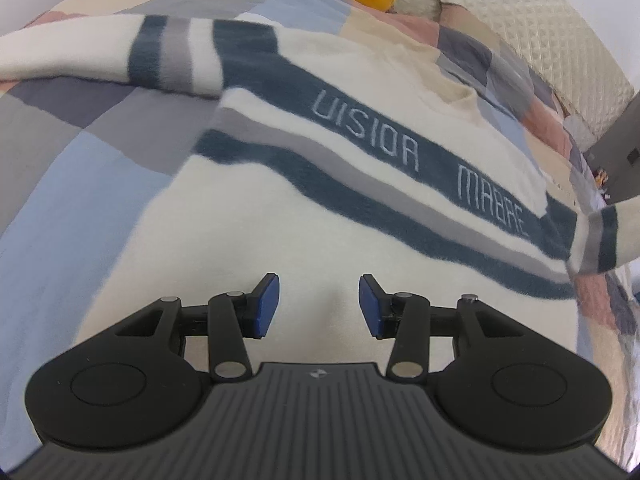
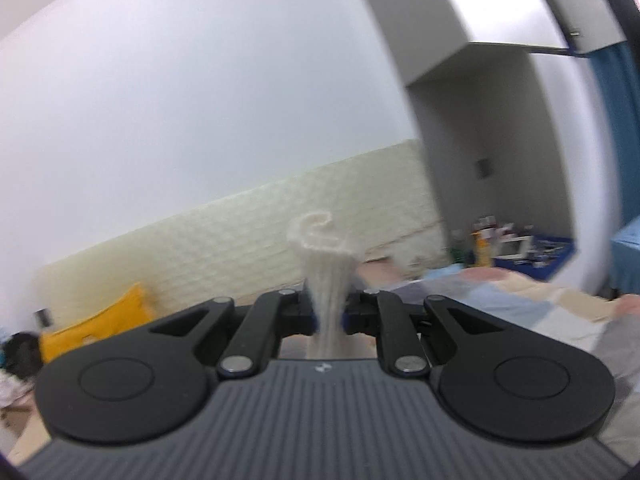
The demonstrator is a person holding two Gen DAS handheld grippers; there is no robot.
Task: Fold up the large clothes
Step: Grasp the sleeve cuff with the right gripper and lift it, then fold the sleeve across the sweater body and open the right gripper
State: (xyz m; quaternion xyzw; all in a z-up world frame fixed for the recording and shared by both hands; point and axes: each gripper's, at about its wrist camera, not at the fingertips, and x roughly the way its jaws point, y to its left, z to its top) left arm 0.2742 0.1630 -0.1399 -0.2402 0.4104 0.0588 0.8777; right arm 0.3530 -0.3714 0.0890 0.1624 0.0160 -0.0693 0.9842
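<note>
**Sleeve cuff pinched and lifted, body of the sweater flat on the bed**

The cream sweater lies spread on the patchwork bedspread, chest up, one sleeve stretched away to the left. The left gripper hovers over the lower body with its blue-padded fingers released, nothing between them. The right gripper is clenched on a cuff of ribbed cream knit, held up high facing the wall and the quilted headboard; the other striped sleeve rises off the bed at the right edge of the left view.

The risk, as I judge it: only a narrow bunch of knit is pinched, so it may slip out under the sleeve's weight. With nothing pinning the body, the pull could also drag it and crease the fold line.

Stitched along the dark teal chest band, the lettering reads roughly "VISION MABRE"; some letters are uncertain. No other label is legible.
</note>
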